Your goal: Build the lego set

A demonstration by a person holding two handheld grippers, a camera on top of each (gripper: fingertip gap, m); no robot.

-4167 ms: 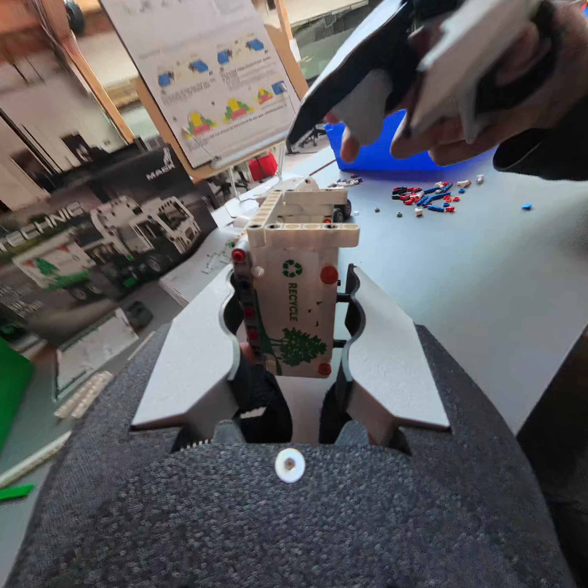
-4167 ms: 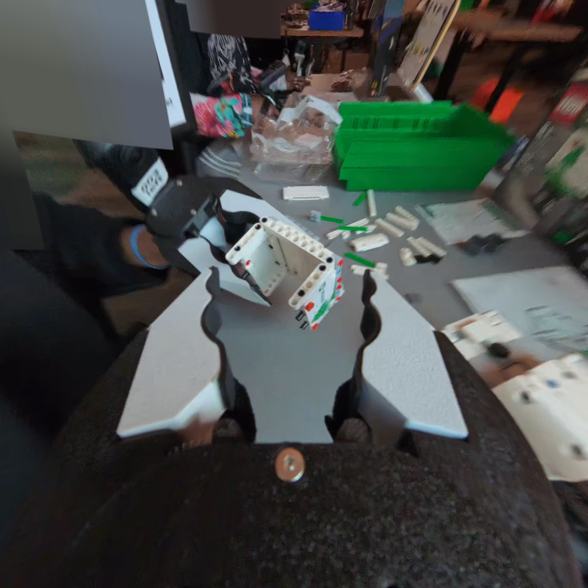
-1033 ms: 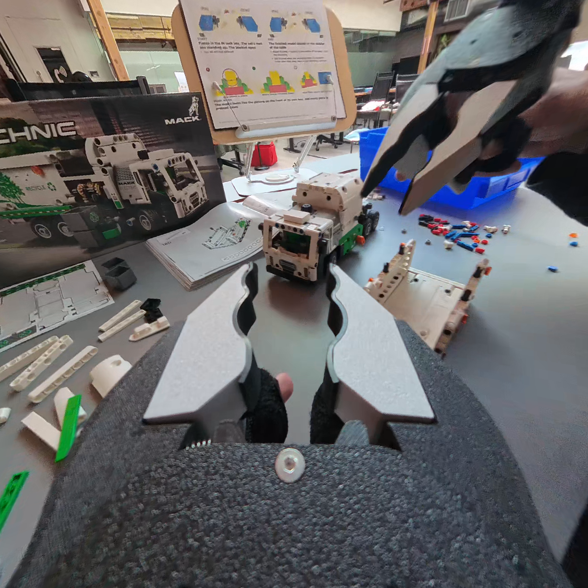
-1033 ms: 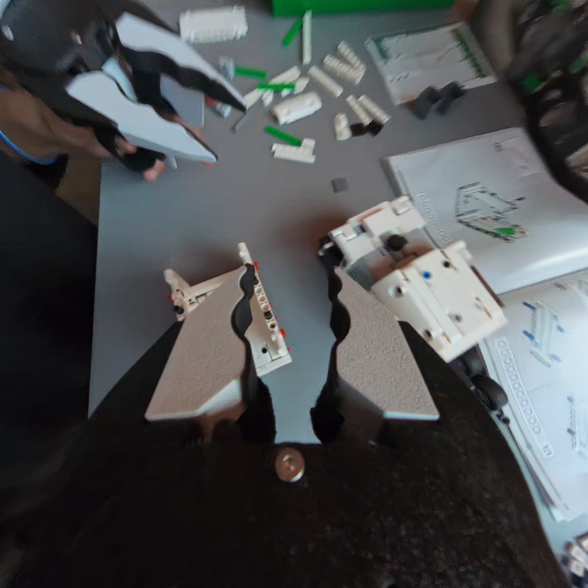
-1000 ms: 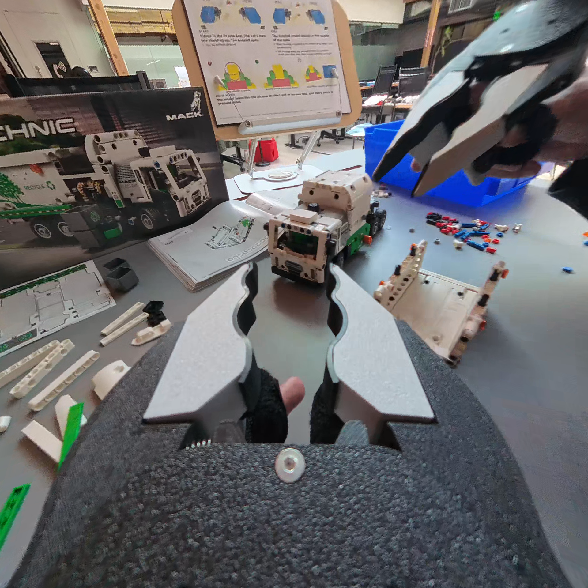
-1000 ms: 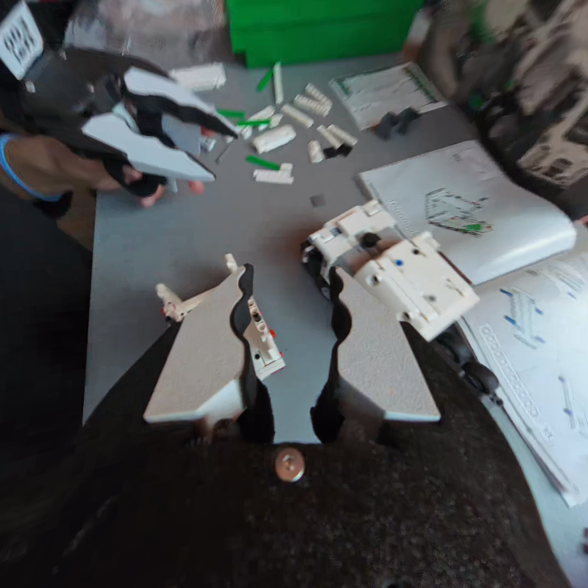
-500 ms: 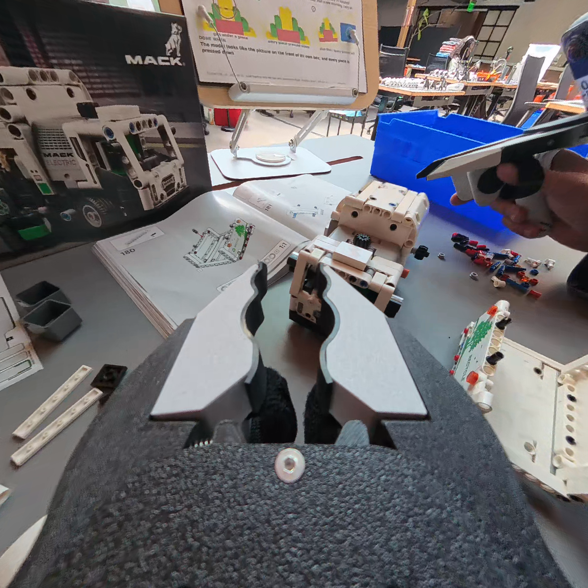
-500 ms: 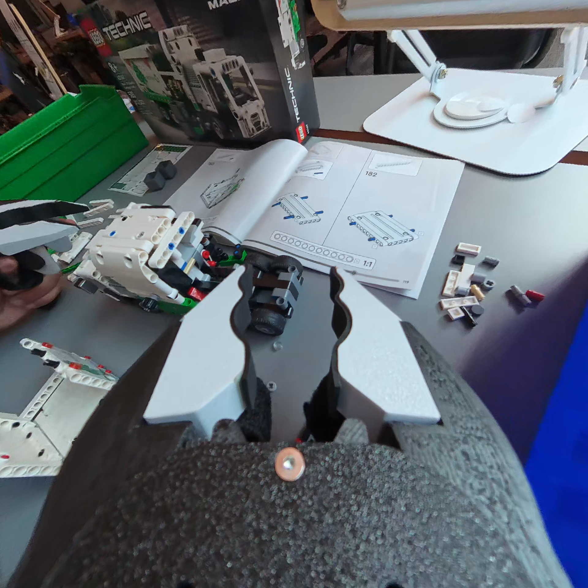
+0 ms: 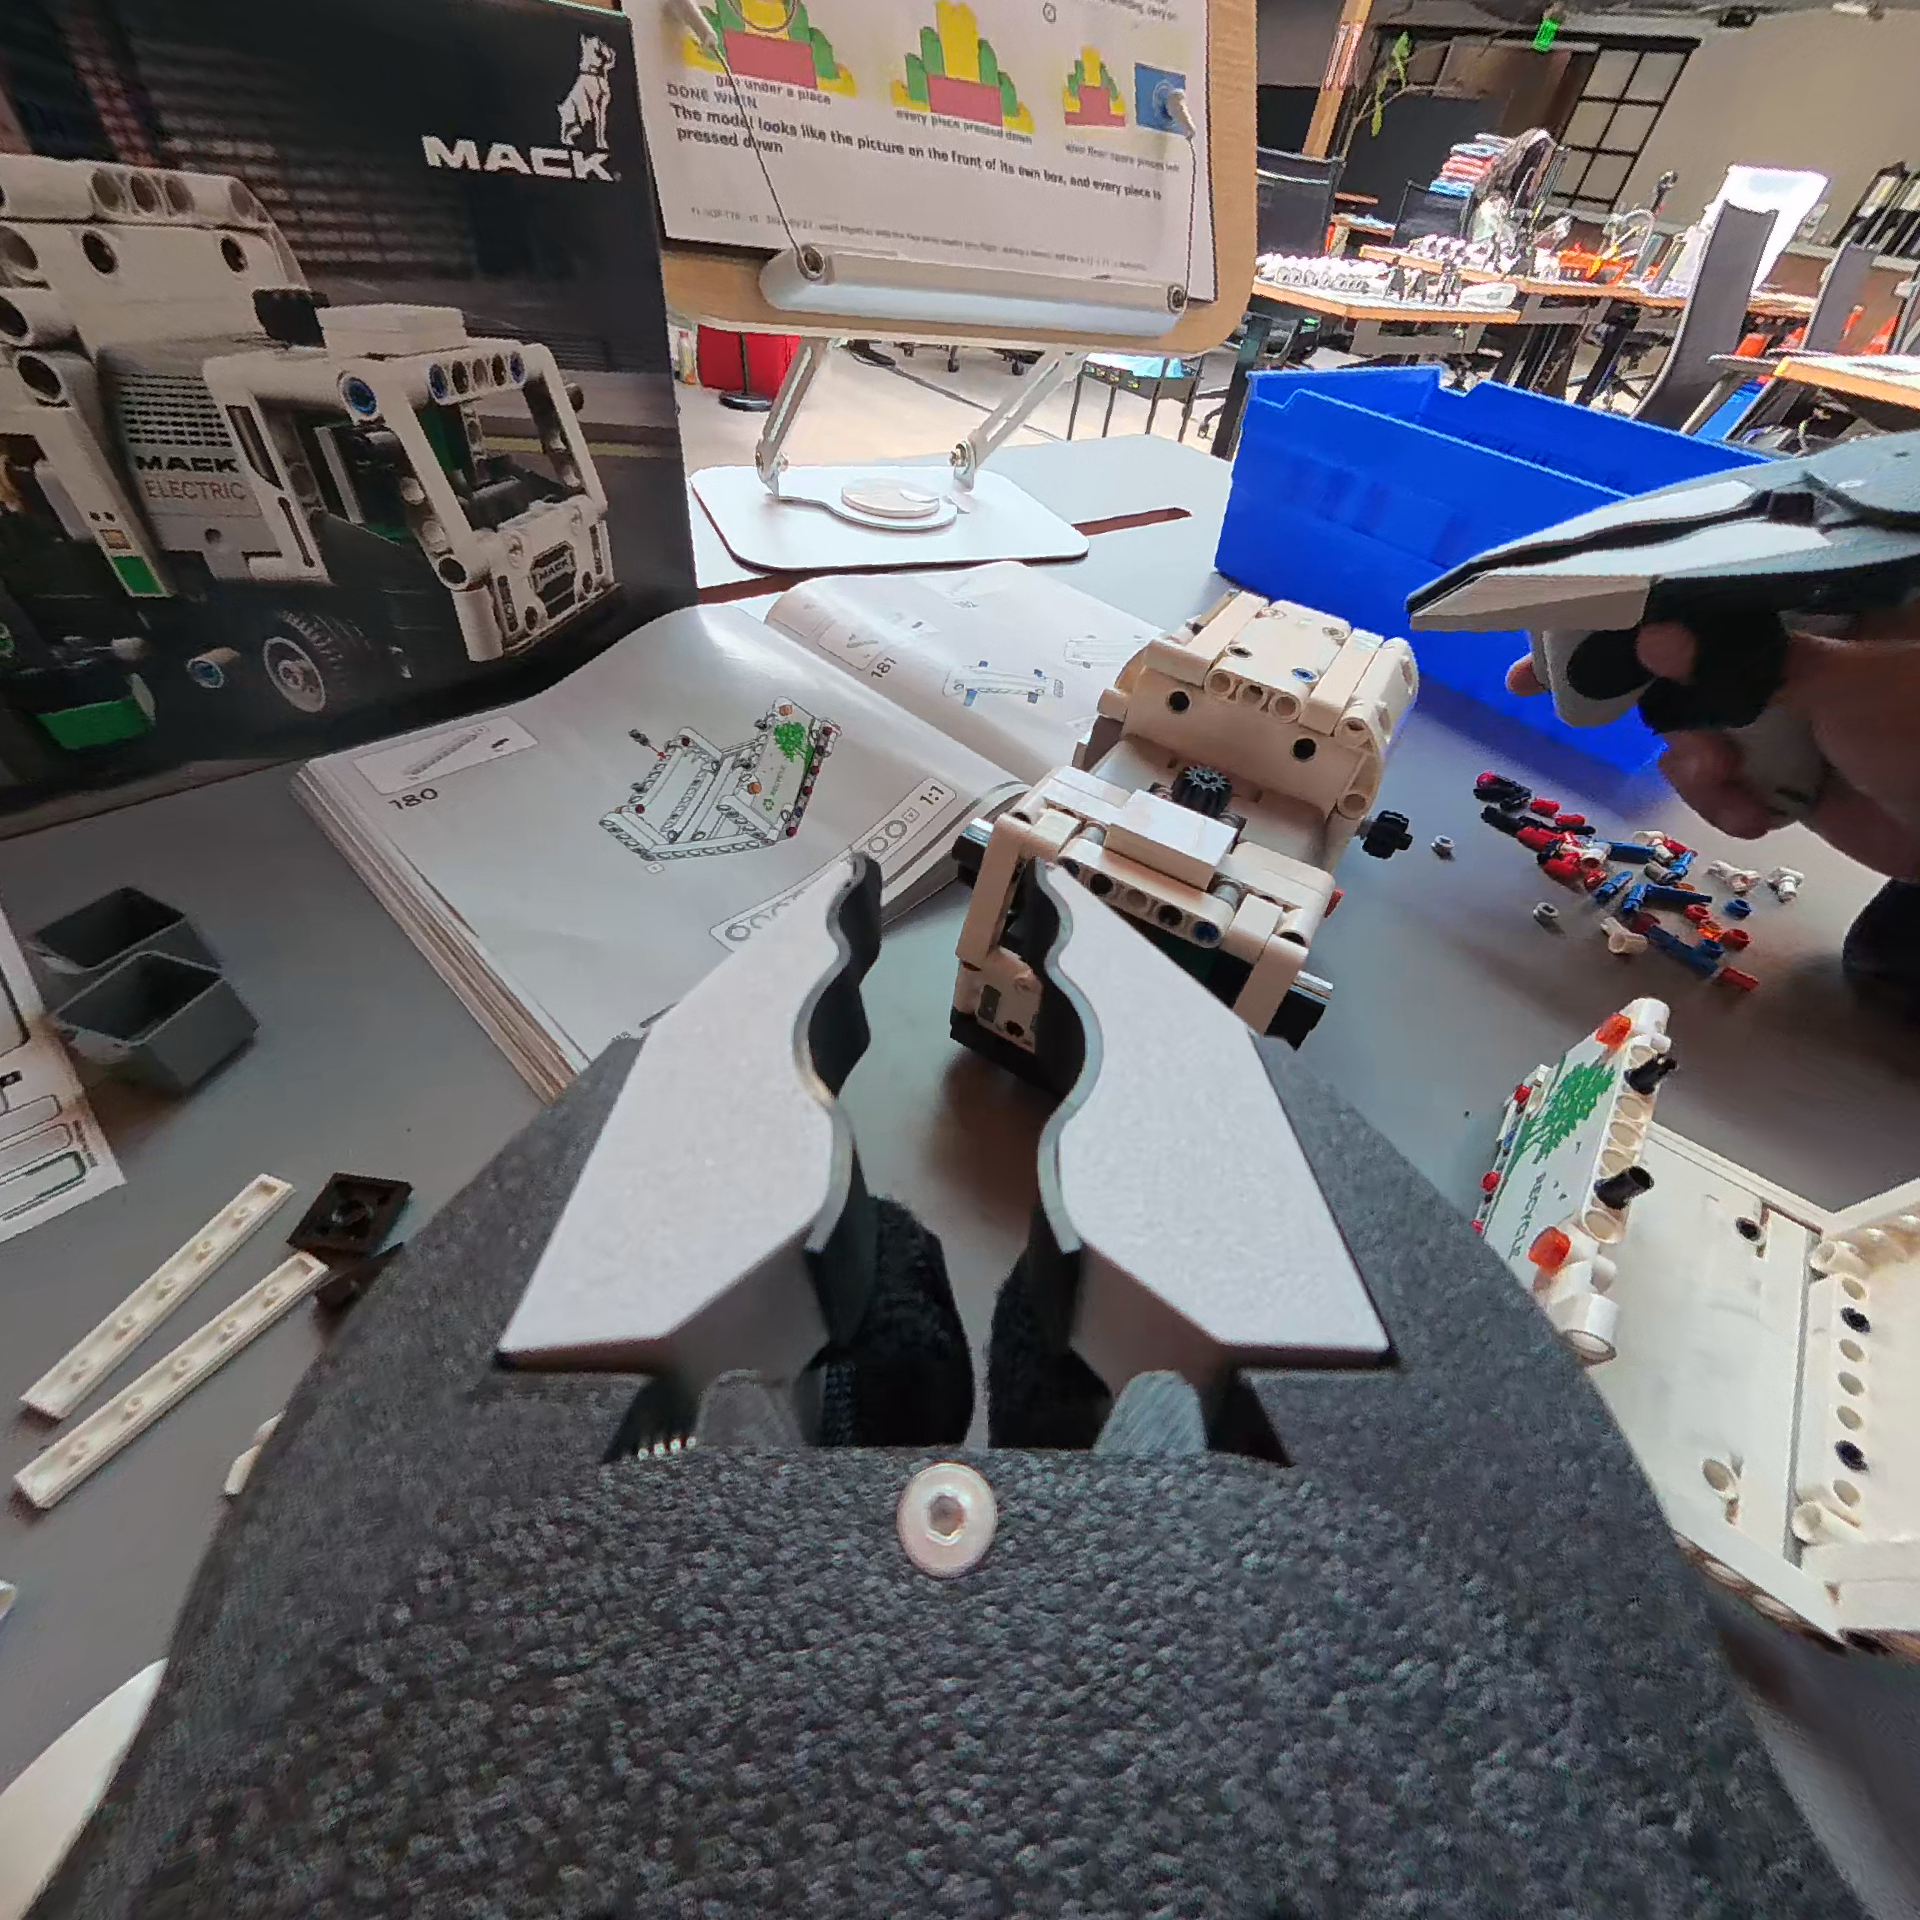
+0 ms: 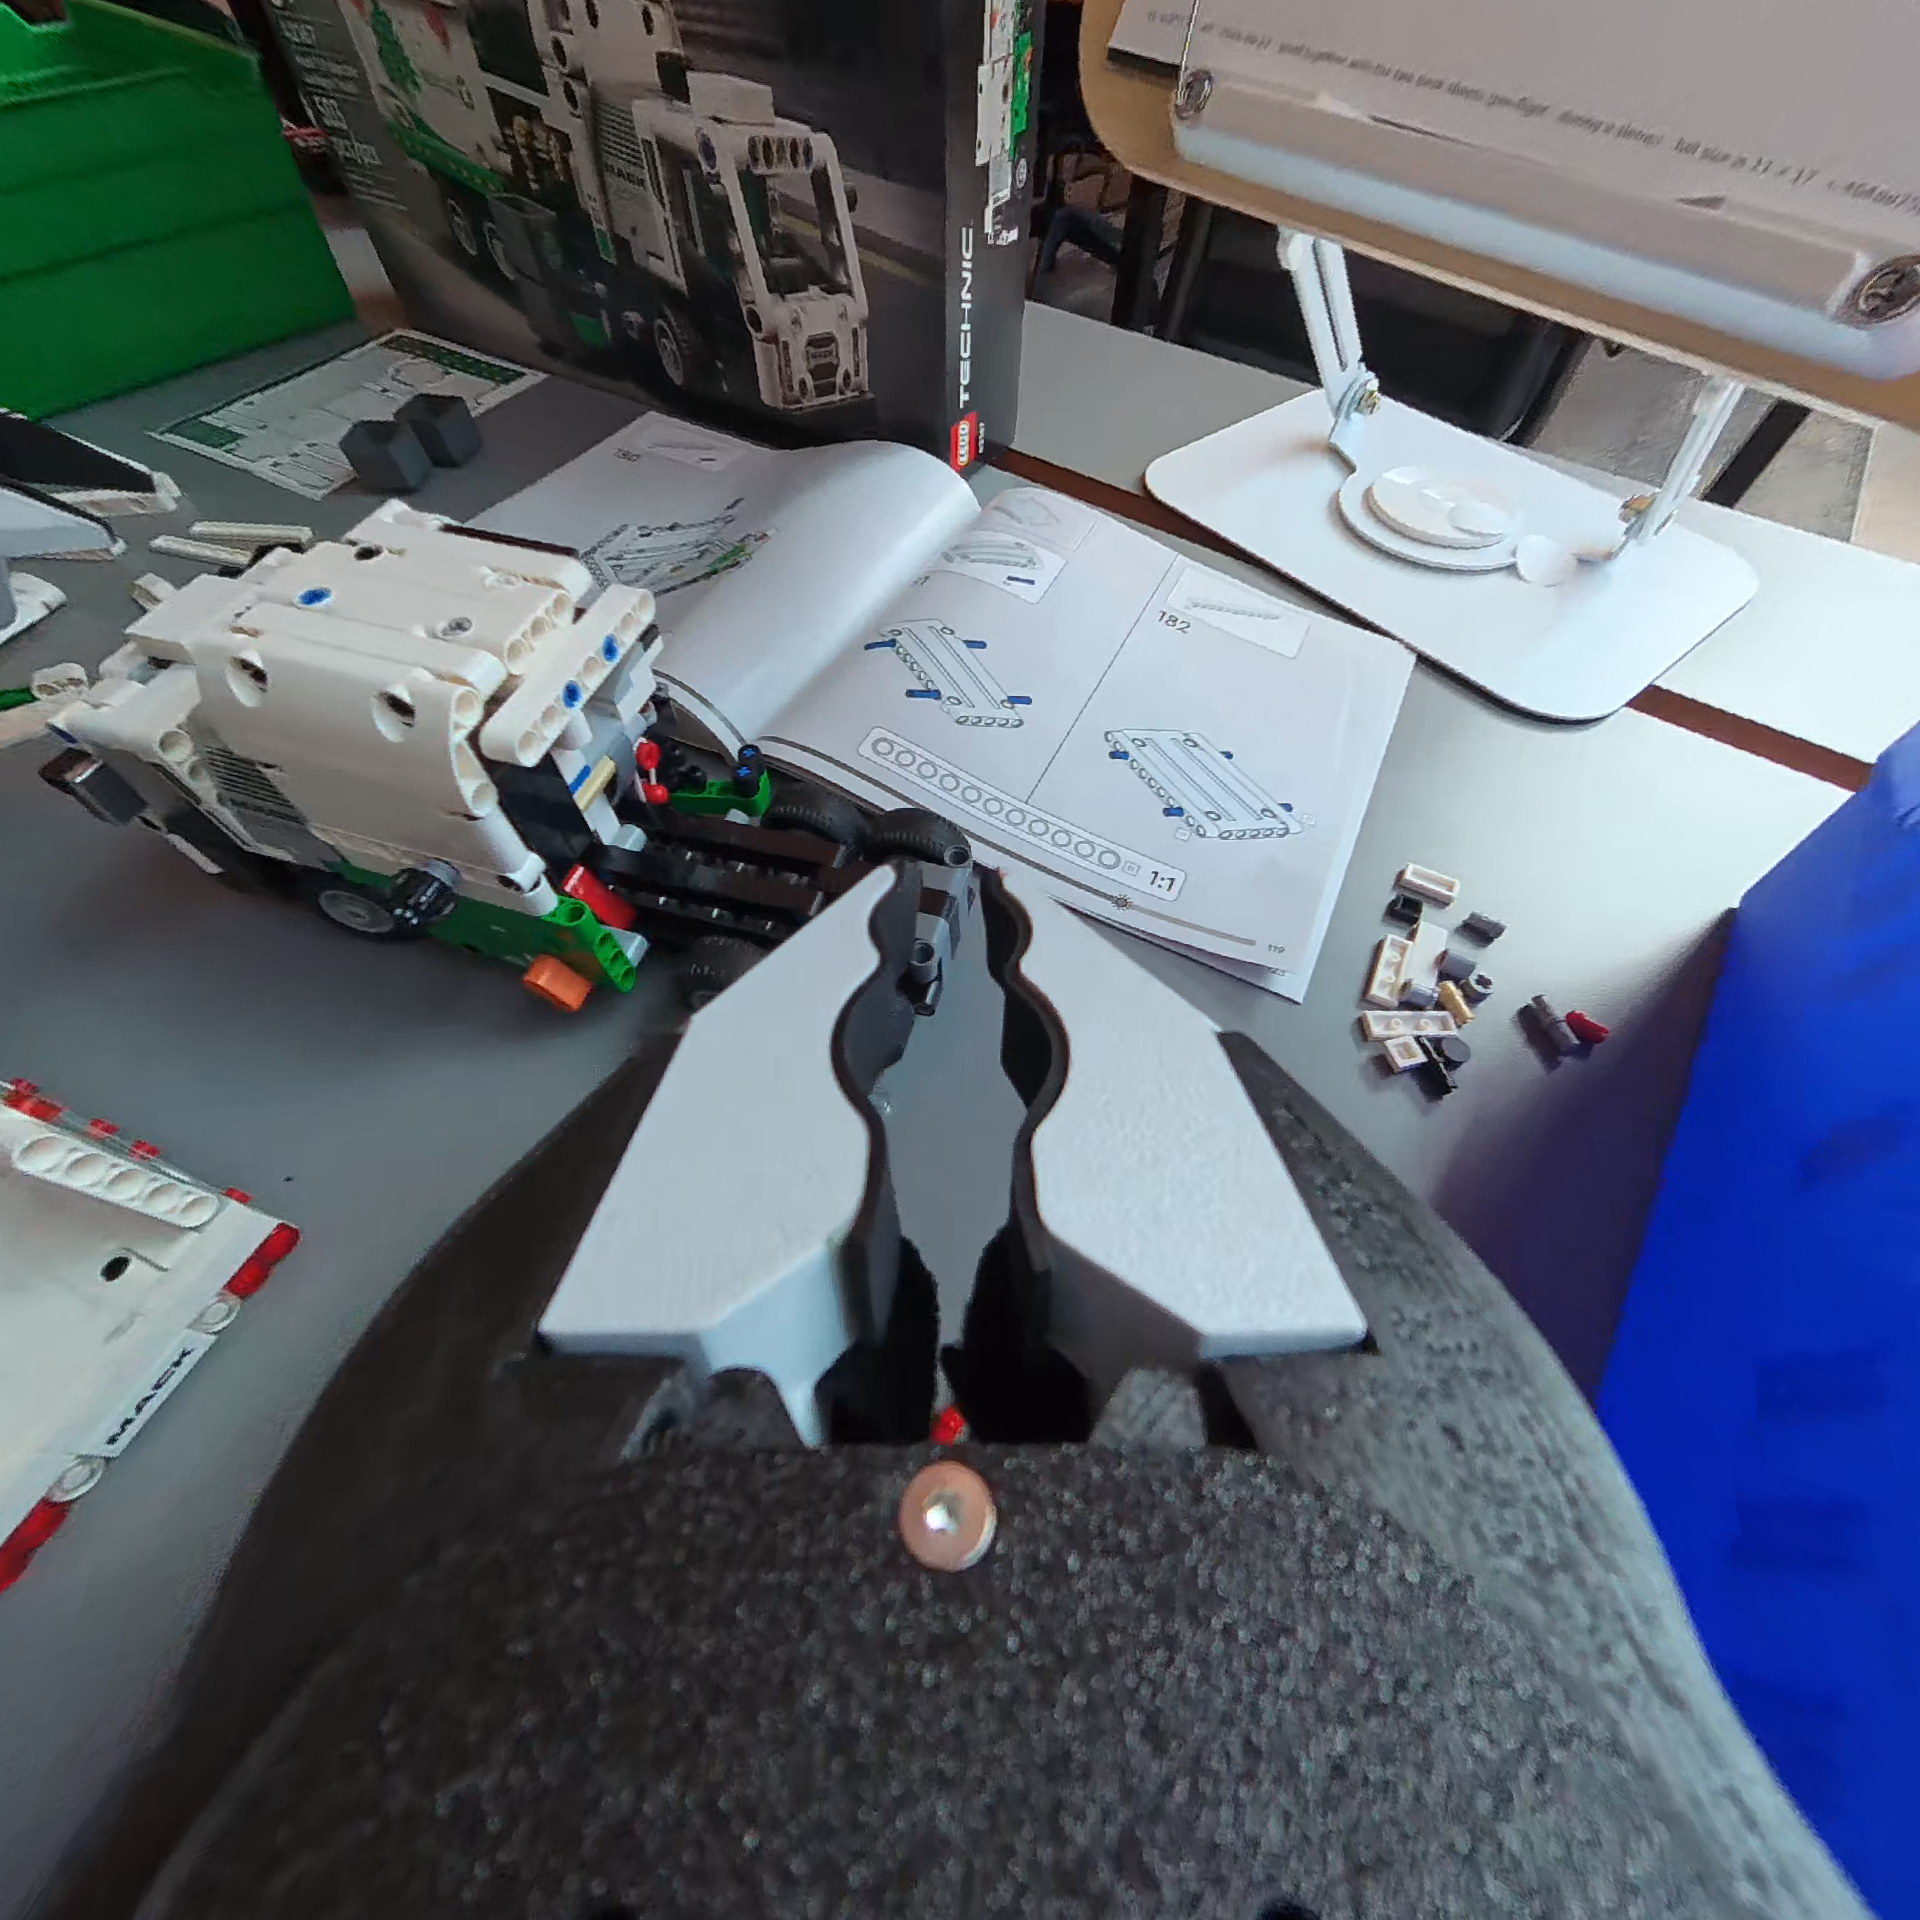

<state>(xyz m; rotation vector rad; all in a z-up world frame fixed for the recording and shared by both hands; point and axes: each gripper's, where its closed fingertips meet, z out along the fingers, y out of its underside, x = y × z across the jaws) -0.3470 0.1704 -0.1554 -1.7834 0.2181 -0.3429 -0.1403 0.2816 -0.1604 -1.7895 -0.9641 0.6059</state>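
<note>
Only the left view shows the truck [image 9: 1174,831] cab-on, just ahead of the left tool [image 9: 951,914], whose jaws stand apart; the right view alone shows its black rear chassis, reaching the tip of the right tool [image 10: 940,904]. Half a second ago that tool gaped wider; now its jaws are narrowly apart, holding nothing.

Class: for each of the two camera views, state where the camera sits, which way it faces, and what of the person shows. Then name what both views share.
Left wrist view: on the left gripper, facing the truck model's cab front; the other gripper and hand show at right.
Right wrist view: on the right gripper, facing the truck's rear chassis and open manual.
Shared: truck, manual, box, white panel.
</note>
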